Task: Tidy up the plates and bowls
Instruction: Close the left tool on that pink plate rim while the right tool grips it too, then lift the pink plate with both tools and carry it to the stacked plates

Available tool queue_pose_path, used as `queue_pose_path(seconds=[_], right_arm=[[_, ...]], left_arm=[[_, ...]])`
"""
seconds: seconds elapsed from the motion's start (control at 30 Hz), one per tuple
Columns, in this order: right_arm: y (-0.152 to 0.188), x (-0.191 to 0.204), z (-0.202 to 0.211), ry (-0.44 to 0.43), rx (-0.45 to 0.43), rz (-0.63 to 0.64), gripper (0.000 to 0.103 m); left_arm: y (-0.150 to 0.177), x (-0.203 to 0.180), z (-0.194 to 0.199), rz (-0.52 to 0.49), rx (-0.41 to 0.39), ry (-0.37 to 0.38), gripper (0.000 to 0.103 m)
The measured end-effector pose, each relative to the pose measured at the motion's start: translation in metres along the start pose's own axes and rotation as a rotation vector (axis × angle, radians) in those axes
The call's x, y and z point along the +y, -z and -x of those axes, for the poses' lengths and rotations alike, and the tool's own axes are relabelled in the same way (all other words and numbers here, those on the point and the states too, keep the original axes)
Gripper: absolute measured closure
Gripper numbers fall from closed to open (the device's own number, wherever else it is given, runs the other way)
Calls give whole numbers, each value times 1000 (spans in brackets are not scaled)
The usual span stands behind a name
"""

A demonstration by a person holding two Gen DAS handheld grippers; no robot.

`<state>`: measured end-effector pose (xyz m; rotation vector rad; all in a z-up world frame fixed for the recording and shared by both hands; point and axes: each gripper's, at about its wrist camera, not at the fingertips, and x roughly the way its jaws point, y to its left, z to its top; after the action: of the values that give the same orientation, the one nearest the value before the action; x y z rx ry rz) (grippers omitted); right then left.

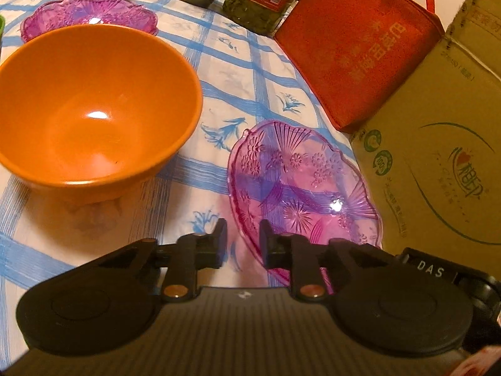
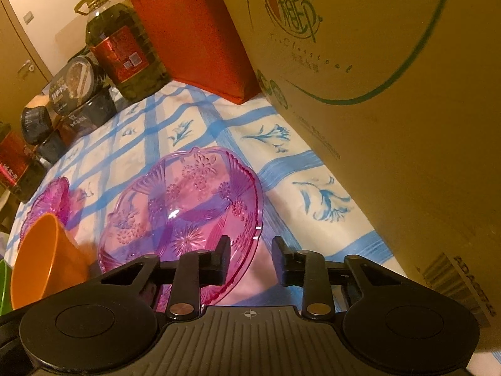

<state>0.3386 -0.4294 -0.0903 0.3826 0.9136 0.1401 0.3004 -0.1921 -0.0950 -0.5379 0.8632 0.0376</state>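
Both grippers are over the checked tablecloth (image 1: 269, 72), neither holding anything. Left gripper (image 1: 243, 239): jaws parted with a small gap, tablecloth visible between them. Right gripper (image 2: 250, 255): jaws parted wider, also nothing between.

Task items: orange bowl (image 1: 90, 106) upright on the cloth, off to the left gripper's left. Near purple plate (image 1: 300, 185) lies flat just ahead of the left gripper; its right finger overlaps the plate's near rim in view, contact unclear. Second purple plate (image 1: 89, 15) sits behind the bowl, well apart from the first. In the right view the near plate (image 2: 184, 206) is ahead and left of the jaws, and the left finger overlaps its rim.

My read: next step is picking up the near plate to stack it with the other.

Notes for doing it well:
- The plate looks like thin, slick plastic with a scalloped rim. Take the rim squarely, one finger above and one below, not at a scallop tip.
- Approach low, nearly parallel to the cloth, so the lower finger slides under without snagging the fabric.
- The cardboard box (image 2: 391, 100) and red bag (image 1: 360, 50) stand close on the right, so lift and move away from them.
- Keep clear of the bowl during the carry.
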Motion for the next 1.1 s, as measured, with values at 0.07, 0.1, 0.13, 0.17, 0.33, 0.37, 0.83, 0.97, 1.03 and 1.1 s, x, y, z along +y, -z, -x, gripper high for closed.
queue_pose_path(seconds=[0.07, 0.1, 0.13, 0.17, 0.33, 0.37, 0.83, 0.97, 1.03, 1.1], right_arm=[[-1, -1, -3, -2, 5, -5, 77], [-1, -1, -4, -4, 7, -6, 79], [-1, -1, -5, -5, 9, -6, 82], [-1, -1, -6, -7, 12, -6, 85], [0, -1, -5, -5, 9, -12, 93], [1, -1, -3, -5, 7, -10, 93], [31, 5, 55, -10, -36, -66, 93], [42, 12, 79, -28, -59, -88, 93], [47, 17, 90, -37, -71, -90, 93], [51, 23, 101, -48, -84, -92, 93]], left_arm=[[-1, 0, -1, -6, -4, -4, 92], [-1, 0, -1, -7, -5, -3, 92], [-1, 0, -1, -8, -5, -2, 92], [-1, 0, -1, -9, -5, -2, 92], [1, 1, 1, -18, -8, -1, 92], [1, 1, 1, -19, -5, 0, 92], [9, 0, 47, -78, 1, 37, 92], [12, 5, 70, -91, -9, 51, 92], [13, 8, 82, -99, -18, 56, 92], [14, 12, 96, -109, -32, 59, 92]])
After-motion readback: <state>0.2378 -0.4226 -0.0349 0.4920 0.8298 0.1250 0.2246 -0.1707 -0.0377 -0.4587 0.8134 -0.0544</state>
